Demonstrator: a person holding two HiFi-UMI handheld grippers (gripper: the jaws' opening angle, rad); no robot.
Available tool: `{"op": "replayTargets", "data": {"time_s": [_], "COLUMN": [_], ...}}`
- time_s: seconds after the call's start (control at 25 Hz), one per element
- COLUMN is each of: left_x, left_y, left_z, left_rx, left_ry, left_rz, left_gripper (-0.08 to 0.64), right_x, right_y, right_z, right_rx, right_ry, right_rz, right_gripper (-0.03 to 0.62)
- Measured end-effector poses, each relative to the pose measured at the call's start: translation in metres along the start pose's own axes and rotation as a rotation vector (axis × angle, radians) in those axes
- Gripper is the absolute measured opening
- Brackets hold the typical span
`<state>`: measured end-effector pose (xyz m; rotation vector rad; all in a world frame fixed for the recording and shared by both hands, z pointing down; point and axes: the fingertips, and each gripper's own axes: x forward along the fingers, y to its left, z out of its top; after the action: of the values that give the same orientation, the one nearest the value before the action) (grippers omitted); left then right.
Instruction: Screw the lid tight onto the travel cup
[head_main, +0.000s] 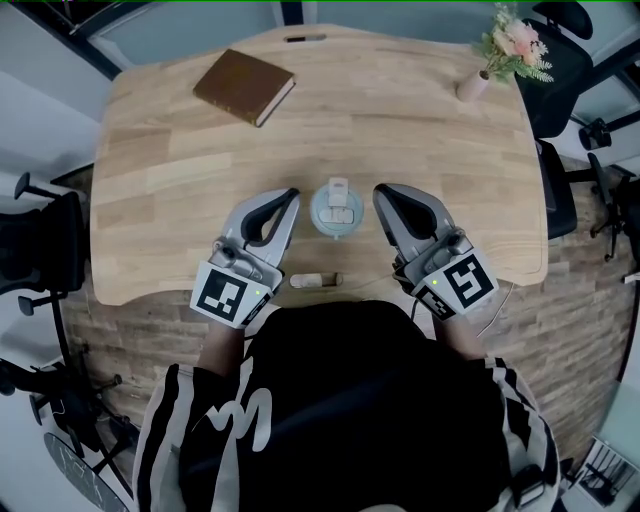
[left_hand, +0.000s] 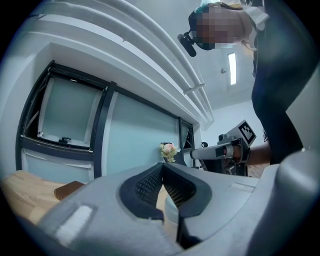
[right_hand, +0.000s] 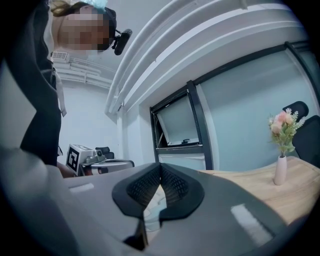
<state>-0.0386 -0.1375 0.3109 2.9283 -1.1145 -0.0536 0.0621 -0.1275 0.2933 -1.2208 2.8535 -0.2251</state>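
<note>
Flanking the travel cup (head_main: 336, 210) on the table (head_main: 400, 120), my left claw (head_main: 291, 197) and right claw (head_main: 381, 191) are both clenched, empty; reaching in without opening them, I could shove it over.

On my feed, left claw (head_main: 292, 197) and right claw (head_main: 381, 193): smooth grey shells, black ribbed pads (left_hand: 149, 186), a black-and-white marker cube (head_main: 225, 293) on each with a tiny green light. I see a black top (head_main: 350, 400), black sleeves (head_main: 165, 425) with white stripes.
</note>
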Motion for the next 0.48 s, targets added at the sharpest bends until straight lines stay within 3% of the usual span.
{"op": "replayTargets", "data": {"time_s": [0.48], "left_x": [0.0002], "left_y": [-0.0011], "left_z": [0.0048], "left_rx": [0.004], "left_ry": [-0.018], "left_rz": [0.008], "left_gripper": [0.003], "right_x": [-0.0052], "right_y": [-0.0073], "right_z": [0.0055], "right_rx": [-0.059], "right_ry": [-0.013], "right_rz": [-0.071], "right_gripper": [0.000]}}
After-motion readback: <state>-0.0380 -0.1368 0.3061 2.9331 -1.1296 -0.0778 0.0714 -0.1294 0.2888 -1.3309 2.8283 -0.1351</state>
